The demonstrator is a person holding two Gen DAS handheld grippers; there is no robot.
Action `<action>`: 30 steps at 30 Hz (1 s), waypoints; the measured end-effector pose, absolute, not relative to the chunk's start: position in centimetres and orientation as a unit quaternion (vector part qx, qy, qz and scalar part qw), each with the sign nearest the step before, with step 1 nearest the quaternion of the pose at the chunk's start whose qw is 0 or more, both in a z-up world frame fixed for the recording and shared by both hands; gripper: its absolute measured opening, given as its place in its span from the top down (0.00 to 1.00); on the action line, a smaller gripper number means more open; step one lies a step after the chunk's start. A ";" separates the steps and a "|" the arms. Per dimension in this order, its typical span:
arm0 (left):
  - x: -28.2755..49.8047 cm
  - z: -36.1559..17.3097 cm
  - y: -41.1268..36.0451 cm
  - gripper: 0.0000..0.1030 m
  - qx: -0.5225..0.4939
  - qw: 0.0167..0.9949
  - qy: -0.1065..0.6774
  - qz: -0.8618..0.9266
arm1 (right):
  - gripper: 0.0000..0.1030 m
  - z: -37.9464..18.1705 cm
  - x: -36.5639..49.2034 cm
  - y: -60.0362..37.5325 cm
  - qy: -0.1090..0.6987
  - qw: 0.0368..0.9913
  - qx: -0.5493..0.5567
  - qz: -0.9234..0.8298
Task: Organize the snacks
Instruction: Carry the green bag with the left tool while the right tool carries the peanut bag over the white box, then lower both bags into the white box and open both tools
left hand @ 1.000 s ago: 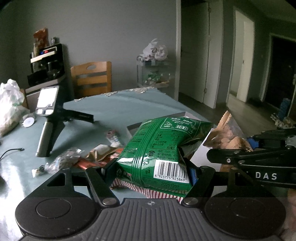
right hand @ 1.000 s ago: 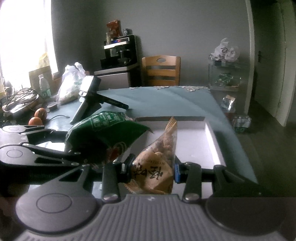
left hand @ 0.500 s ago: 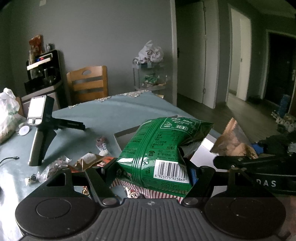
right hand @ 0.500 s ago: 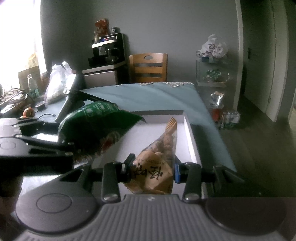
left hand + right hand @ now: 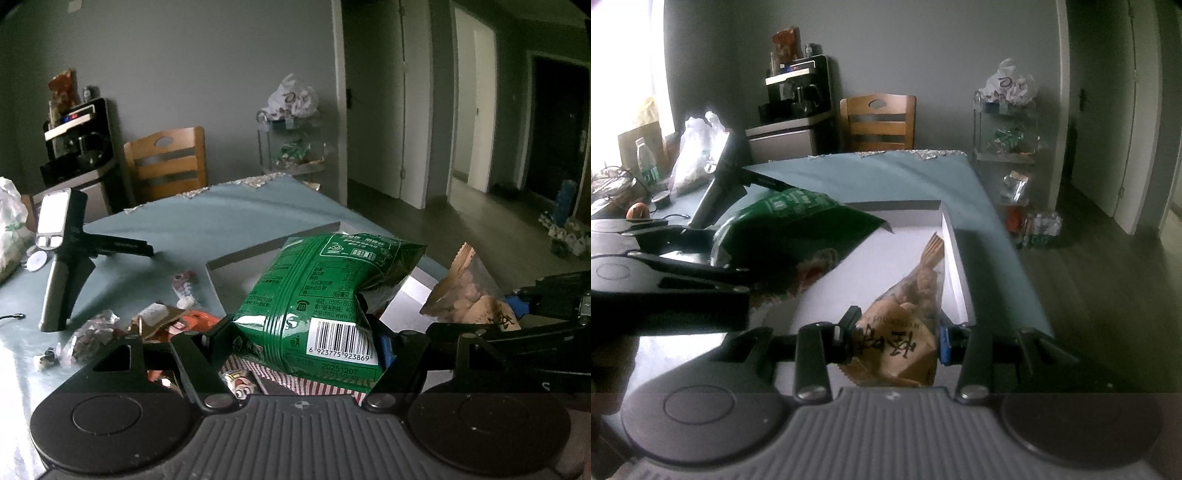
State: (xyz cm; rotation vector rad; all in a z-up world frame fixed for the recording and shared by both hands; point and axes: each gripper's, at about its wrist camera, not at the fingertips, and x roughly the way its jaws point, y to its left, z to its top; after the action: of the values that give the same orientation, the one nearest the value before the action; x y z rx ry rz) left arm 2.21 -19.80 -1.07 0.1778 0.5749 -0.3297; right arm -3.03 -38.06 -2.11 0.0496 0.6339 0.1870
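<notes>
Left wrist: green bag (image 5: 325,306) farther over box (image 5: 273,245)

The white tray (image 5: 955,258) floor lies open far right; the green snack bag (image 5: 798,229) overhangs its left.

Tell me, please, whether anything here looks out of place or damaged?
Nothing looks damaged. The green bag is creased where the left gripper pinches it, and loose snacks lie scattered on the table beside the tray.

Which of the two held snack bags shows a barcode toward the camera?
The green bag in the left gripper; the brown bag in the right gripper shows only black characters.
</notes>
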 end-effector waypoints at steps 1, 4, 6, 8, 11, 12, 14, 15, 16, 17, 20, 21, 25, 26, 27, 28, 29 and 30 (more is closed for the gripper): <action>2.3 -1.2 -19.9 0.30 0.088 0.941 0.283 -0.161 | 0.61 -2.2 -3.0 -38.1 0.313 0.945 0.024 0.092; 2.6 -1.8 -20.1 0.30 0.094 0.939 0.289 -0.159 | 0.61 -2.5 -2.9 -38.0 0.317 0.944 0.020 0.093; 2.7 -2.1 -20.3 0.30 0.097 0.938 0.293 -0.159 | 0.61 -2.8 -2.8 -37.9 0.319 0.943 0.016 0.090; 2.7 -2.3 -20.4 0.30 0.100 0.936 0.296 -0.161 | 0.61 -3.0 -2.6 -37.7 0.322 0.942 0.014 0.089; 2.7 -2.7 -20.7 0.30 0.105 0.935 0.299 -0.160 | 0.61 -3.3 -2.0 -37.3 0.328 0.940 0.011 0.089; 2.7 -2.8 -20.7 0.30 0.106 0.935 0.298 -0.160 | 0.61 -3.4 -2.0 -37.2 0.330 0.940 0.010 0.088; 2.7 -2.9 -20.7 0.30 0.109 0.935 0.297 -0.160 | 0.61 -3.7 -1.9 -37.2 0.332 0.939 0.011 0.088; 2.7 -2.9 -20.7 0.30 0.109 0.935 0.297 -0.160 | 0.61 -3.8 -1.8 -37.2 0.333 0.939 0.012 0.088; 2.7 -2.9 -20.7 0.30 0.108 0.935 0.297 -0.160 | 0.61 -3.8 -1.7 -37.2 0.335 0.938 0.013 0.088; 2.7 -2.9 -20.8 0.30 0.107 0.935 0.297 -0.160 | 0.61 -3.9 -1.6 -37.2 0.336 0.938 0.013 0.088; 2.7 -3.0 -20.9 0.30 0.109 0.935 0.296 -0.160 | 0.61 -4.0 -1.4 -37.2 0.338 0.937 0.011 0.085; 2.7 -3.1 -21.0 0.30 0.110 0.935 0.295 -0.160 | 0.61 -4.0 -1.3 -37.1 0.339 0.937 0.010 0.084; 2.7 -3.3 -21.4 0.30 0.114 0.935 0.293 -0.162 | 0.61 -4.2 -1.1 -36.9 0.341 0.937 0.004 0.078; 2.7 -3.3 -21.5 0.30 0.117 0.935 0.292 -0.161 | 0.61 -4.3 -1.1 -36.8 0.343 0.936 0.003 0.076; 2.7 -3.4 -21.6 0.30 0.120 0.936 0.291 -0.160 | 0.61 -4.5 -1.1 -36.7 0.345 0.936 0.002 0.076; 2.7 -3.5 -21.6 0.29 0.123 0.936 0.290 -0.159 | 0.61 -4.6 -1.0 -36.5 0.347 0.935 0.000 0.077; 2.7 -3.5 -21.8 0.29 0.125 0.936 0.290 -0.157 | 0.61 -4.7 -1.0 -36.3 0.347 0.935 -0.002 0.076; 2.7 -3.5 -21.9 0.29 0.127 0.936 0.289 -0.155 | 0.61 -4.8 -0.9 -36.2 0.348 0.935 -0.003 0.075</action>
State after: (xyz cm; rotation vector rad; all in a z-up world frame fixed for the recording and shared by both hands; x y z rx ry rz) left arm 2.71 -21.88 -3.52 0.2597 0.5909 -0.3178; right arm -0.94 -36.21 -4.79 -0.0064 0.7108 0.1544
